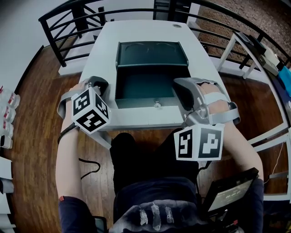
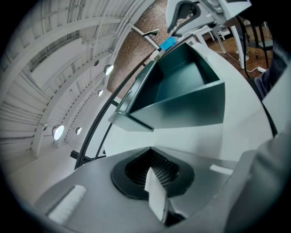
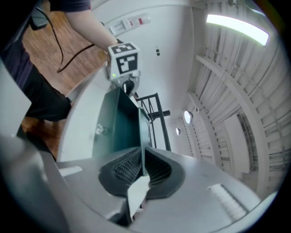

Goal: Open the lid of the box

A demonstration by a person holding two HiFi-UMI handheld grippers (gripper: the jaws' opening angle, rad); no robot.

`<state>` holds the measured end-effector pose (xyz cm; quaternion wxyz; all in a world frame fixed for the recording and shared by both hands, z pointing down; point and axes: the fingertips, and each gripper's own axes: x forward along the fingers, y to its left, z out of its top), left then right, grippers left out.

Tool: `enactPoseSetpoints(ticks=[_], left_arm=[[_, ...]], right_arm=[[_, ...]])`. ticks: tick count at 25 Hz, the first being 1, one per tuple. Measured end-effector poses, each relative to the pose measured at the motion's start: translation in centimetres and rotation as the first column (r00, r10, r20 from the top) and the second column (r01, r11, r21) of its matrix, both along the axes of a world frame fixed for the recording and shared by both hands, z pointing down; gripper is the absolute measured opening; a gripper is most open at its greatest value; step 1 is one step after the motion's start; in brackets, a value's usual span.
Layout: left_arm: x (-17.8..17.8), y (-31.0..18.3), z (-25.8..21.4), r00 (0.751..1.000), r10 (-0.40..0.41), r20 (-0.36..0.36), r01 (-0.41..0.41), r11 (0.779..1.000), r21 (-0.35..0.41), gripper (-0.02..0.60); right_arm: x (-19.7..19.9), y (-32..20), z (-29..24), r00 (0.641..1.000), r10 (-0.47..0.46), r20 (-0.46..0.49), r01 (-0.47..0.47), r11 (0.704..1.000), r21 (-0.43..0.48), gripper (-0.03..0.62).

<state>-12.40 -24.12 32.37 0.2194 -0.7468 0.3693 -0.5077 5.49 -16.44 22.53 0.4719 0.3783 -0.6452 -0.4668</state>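
A dark green box [image 1: 152, 86] stands on the white table [image 1: 136, 119] with its lid [image 1: 152, 54] swung up at the back and its inside bare. A small metal latch [image 1: 157, 104] sits on its front wall. My left gripper [image 1: 97, 85] rests just left of the box, shut on nothing. My right gripper [image 1: 183, 89] lies at the box's right front corner, also shut and holding nothing. The left gripper view has the box [image 2: 182, 98] beyond its shut jaws [image 2: 152, 169], with the right gripper [image 2: 191, 11] above. From the right gripper [image 3: 142, 168], the box [image 3: 120, 123] and left gripper [image 3: 123, 63] show.
A black railing [image 1: 68, 27] runs round the table's far side. A white frame [image 1: 254, 59] stands at the right over the wooden floor [image 1: 32, 136]. A screen [image 1: 229, 191] sits by the person's right arm, and a cable [image 1: 88, 166] lies on the floor.
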Motion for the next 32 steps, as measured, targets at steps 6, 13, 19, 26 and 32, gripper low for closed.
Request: enactPoseSetpoints(ticks=[6,13,19,26,32], left_arm=[[-0.2,-0.1,0.3,1.000,0.001,-0.027,-0.001,1.000,-0.021,0.015],[-0.4,-0.2,0.4,0.999,-0.007,-0.032,0.006,1.000,-0.027,0.015],[-0.1,-0.7,0.6,0.999,-0.020,-0.029,0.019,1.000,-0.023,0.015],[-0.5,-1.7,0.7,0.999,-0.021,-0.045,0.020,0.999,-0.039,0.015],[0.0,-1.9,0.6,0.999,-0.021,-0.046,0.019,0.999,-0.040,0.015]], right_arm=[[7.8,-5.6,-1.2,0.987,0.160,-0.001,-0.160,0.987,0.024,0.003],[14.6,-8.8,3.1,0.953,0.295,-0.069,-0.298,0.954,-0.036,0.003],[15.4,-9.6,5.9,0.952,0.293,-0.087,-0.301,0.948,-0.098,0.003],[14.3,-10.1,7.4,0.957,0.280,-0.071,-0.287,0.947,-0.143,0.003],[14.8,-10.6,8.3,0.956,0.282,-0.073,-0.291,0.939,-0.184,0.003]])
